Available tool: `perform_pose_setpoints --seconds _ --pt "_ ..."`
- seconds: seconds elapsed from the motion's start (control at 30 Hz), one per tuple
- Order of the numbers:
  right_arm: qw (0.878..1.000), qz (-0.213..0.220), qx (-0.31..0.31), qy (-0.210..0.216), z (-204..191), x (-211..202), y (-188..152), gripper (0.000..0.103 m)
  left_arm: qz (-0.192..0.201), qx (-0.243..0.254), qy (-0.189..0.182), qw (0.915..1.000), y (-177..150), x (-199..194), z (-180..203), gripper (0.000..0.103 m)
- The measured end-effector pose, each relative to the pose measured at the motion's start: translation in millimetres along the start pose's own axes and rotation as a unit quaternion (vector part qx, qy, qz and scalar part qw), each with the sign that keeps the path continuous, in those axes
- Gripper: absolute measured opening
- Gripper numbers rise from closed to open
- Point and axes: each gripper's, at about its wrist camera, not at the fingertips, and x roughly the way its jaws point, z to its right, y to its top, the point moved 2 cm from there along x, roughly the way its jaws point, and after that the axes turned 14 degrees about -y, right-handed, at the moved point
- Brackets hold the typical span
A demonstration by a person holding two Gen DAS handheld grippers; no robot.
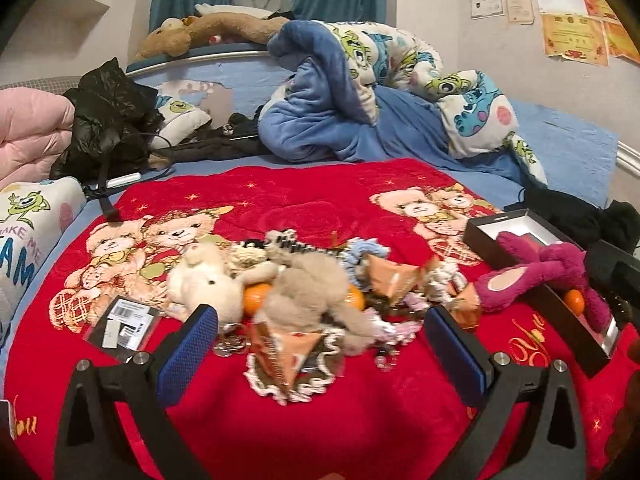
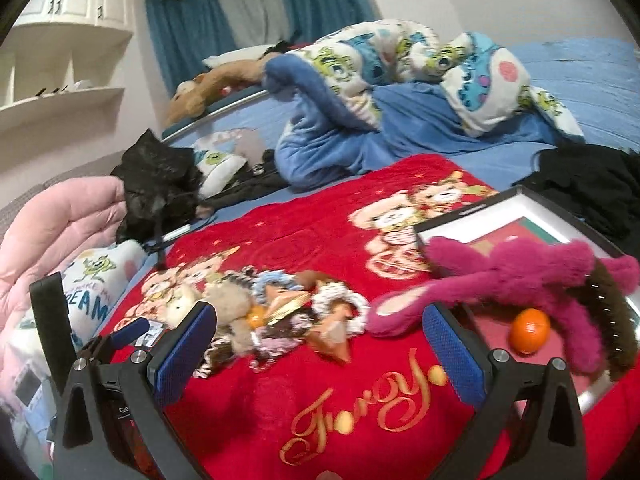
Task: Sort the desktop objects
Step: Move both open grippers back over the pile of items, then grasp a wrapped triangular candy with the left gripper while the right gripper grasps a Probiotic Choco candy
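A heap of small things lies on the red bear blanket: a white plush, a beige plush, oranges, orange paper pyramids and fluffy scrunchies. My left gripper is open and empty, just in front of the heap. At the right a black box holds a magenta plush, an orange and a brown hair claw. My right gripper is open and empty, over the blanket between heap and box; the left gripper shows at its left.
A black card with a barcode label lies left of the heap. Behind the blanket are a blue cartoon quilt, a black jacket, a pink quilt and black clothes. White shelves stand at the far left.
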Motion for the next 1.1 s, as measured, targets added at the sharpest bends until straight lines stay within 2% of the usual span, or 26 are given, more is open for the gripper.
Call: perform_pose_setpoints --seconds 0.27,0.47,0.57,0.7,0.83,1.1 --pt "1.000 -0.006 -0.009 0.002 -28.1 25.4 -2.0 0.103 -0.019 -0.003 0.017 0.9997 1.2 18.9 -29.0 0.103" --pt "0.999 -0.016 -0.043 -0.010 -42.8 51.5 -3.5 0.103 -0.038 -0.018 0.005 0.9991 -8.3 34.7 -42.2 0.103" --pt "0.997 -0.030 -0.063 -0.017 -45.9 68.3 -8.5 0.103 -0.055 -0.030 0.010 0.9980 -14.3 43.1 -49.3 0.103" --pt "0.995 -0.050 -0.086 -0.017 -44.5 85.6 -18.3 0.101 -0.059 -0.047 0.021 0.9969 -17.9 43.2 -59.8 0.103" --pt "0.992 -0.072 -0.101 -0.013 -41.0 97.0 -27.8 0.093 -0.060 -0.049 0.044 0.9960 -20.0 39.3 -65.0 0.103" --pt "0.989 -0.127 -0.072 0.001 -28.7 122.6 -45.0 0.080 -0.085 -0.027 0.047 0.9949 -27.1 50.0 -59.3 0.103"
